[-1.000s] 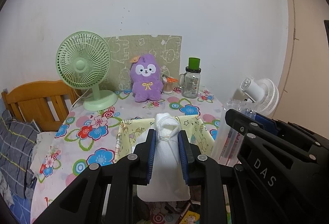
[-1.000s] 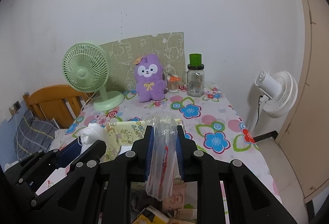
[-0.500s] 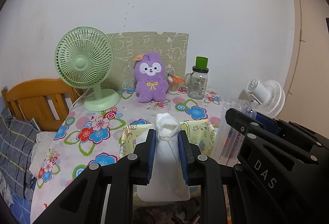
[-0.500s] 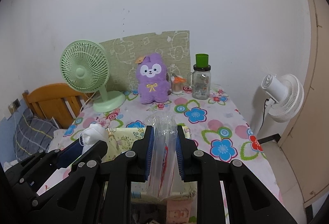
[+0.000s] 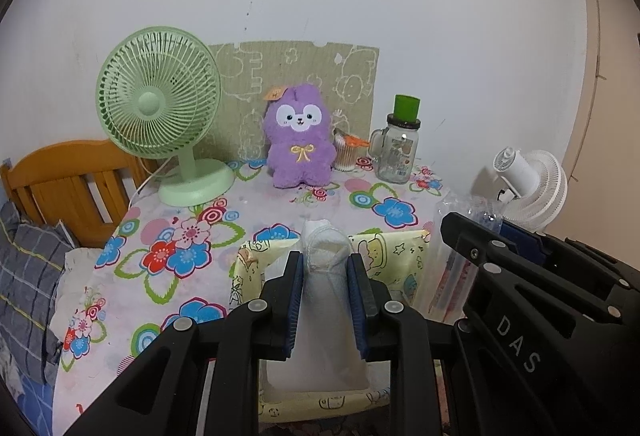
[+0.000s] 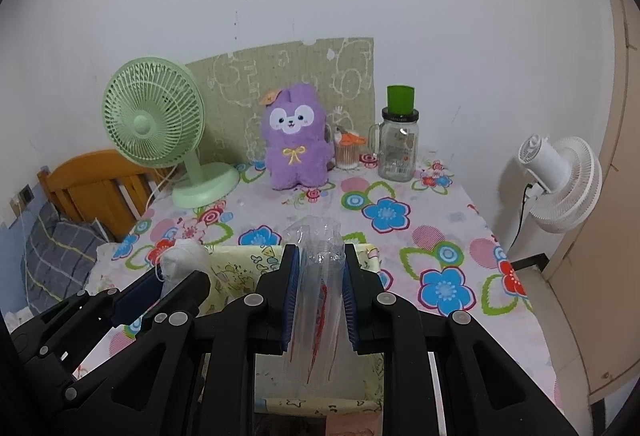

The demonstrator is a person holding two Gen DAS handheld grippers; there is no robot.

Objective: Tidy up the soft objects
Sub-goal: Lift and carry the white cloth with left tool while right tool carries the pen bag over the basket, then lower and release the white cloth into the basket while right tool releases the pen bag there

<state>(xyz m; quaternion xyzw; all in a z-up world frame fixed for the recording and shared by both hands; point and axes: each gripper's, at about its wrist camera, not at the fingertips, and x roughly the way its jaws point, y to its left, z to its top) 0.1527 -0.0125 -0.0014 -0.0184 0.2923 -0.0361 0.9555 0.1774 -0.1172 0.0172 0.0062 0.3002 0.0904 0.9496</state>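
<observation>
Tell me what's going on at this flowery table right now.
A person is holding a gripper in each hand above a yellow cartoon-print bin on the table. The left gripper is shut on a white cloth bundle, and the right gripper is shut on a clear plastic pack. Neither item is in the bin yet. A purple plush, a green fan and a glass jar stand at the back.

Both wrist cameras look forward and slightly down from the table's near edge, side by side. Both share the far purple plush [image 5: 299,139] [image 6: 295,139] and green fan [image 5: 160,103] [image 6: 154,117].
</observation>
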